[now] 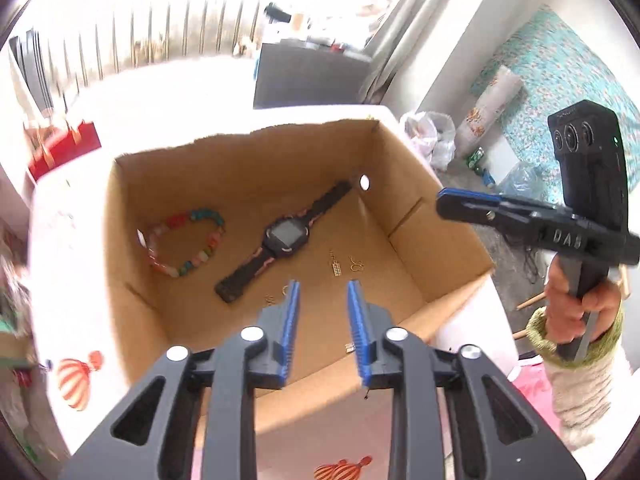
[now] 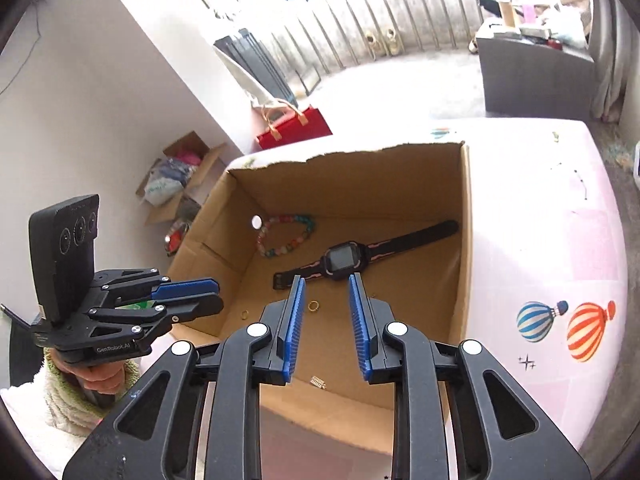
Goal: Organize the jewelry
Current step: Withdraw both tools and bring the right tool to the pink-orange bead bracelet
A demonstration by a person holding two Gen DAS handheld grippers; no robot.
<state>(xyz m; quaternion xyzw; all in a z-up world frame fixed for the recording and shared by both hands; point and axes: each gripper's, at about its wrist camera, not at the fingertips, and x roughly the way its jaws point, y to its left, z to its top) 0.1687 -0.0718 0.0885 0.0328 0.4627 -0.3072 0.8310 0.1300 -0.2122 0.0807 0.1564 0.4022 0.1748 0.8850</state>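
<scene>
An open cardboard box point(image 1: 440, 248) stands on the table. On its floor lie a black watch point(image 1: 286, 236) with pink trim, a bracelet point(image 1: 184, 244) of coloured beads, and small gold earrings point(image 1: 336, 268). My left gripper point(image 1: 323, 284) hovers over the box's near side, open, with nothing between its blue pads. My right gripper point(image 1: 452, 202) reaches over the box's right wall, held by a hand in a fuzzy sleeve. In the right wrist view my right gripper point(image 2: 326, 278) is open and empty above the watch point(image 2: 340, 260). The bracelet point(image 2: 286, 236), gold rings point(image 2: 313, 306) and left gripper point(image 2: 218, 295) show there too.
The table point(image 2: 540, 220) wears a pink cloth printed with hot-air balloons. A red bag point(image 2: 296, 128) and a box of clothes point(image 2: 180, 176) sit on the floor beyond. A dark cabinet point(image 2: 532, 76) stands at the back. Plastic bags point(image 1: 432, 136) lie beside a bed point(image 1: 560, 80).
</scene>
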